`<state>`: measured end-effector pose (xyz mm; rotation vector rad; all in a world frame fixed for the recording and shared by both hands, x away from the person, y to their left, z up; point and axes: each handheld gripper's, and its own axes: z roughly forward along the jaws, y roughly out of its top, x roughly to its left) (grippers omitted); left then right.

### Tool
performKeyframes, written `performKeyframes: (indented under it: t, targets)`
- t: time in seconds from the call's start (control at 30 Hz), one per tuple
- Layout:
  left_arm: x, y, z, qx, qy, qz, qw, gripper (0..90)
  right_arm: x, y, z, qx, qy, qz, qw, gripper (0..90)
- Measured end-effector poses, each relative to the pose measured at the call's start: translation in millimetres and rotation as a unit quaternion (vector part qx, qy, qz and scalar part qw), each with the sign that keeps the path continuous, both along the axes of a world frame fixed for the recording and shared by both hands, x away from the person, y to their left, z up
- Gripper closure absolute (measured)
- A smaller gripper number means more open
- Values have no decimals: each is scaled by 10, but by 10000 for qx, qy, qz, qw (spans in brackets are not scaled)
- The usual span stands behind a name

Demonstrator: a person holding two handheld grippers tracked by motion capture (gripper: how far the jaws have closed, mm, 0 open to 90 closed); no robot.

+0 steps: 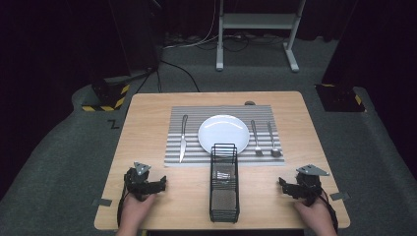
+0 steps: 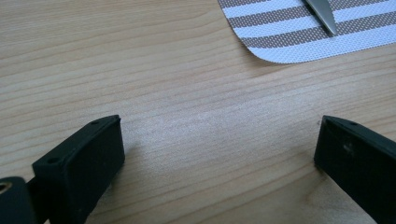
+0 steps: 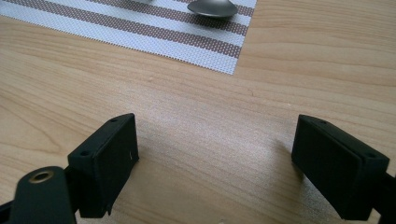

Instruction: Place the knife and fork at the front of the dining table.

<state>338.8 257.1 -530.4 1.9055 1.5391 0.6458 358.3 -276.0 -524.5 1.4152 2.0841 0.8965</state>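
The right gripper [image 3: 215, 163] has its two black fingers [image 3: 105, 161] spread wide, nothing between them but bare wood. Its fingertips sit low over the light wooden tabletop [image 3: 196, 121], just short of the near corner of the striped grey-and-white woven placemat [image 3: 154, 30], where the rounded bowl of a silver metal spoon [image 3: 212, 8] lies. In the high view this gripper [image 1: 287, 188] is at the near right of the tabletop [image 1: 147, 132], held by the person's right hand [image 1: 314, 216].

The left gripper [image 2: 219, 154] likewise has its black fingers [image 2: 84, 161] parted wide and holds nothing. Just ahead lies a rounded corner of the placemat [image 2: 289, 44], with the pointed tip of a silver table knife [image 2: 322, 14] resting on it. From above, this gripper [image 1: 156, 186] is at the near left, in the person's left hand [image 1: 134, 212].

Between the two grippers stands a black wire cutlery basket [image 1: 224, 183], long and narrow, its far end touching the near edge of the placemat [image 1: 221, 109]. On the placemat a round white plate [image 1: 223, 132] sits in the middle. The knife [image 1: 183, 137] lies to the plate's left, well apart from the left gripper. To the plate's right lie a silver fork [image 1: 255, 137] and the spoon [image 1: 273, 140], side by side, the spoon nearest the right gripper.
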Motion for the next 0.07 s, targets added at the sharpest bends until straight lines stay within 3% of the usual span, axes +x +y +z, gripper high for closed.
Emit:
performKeyframes:
  t: [0.07]
  targets:
    - [1, 1, 0, 2, -2, -2, 10000, 18, 0, 0, 0, 0, 1, 1, 10000, 144]
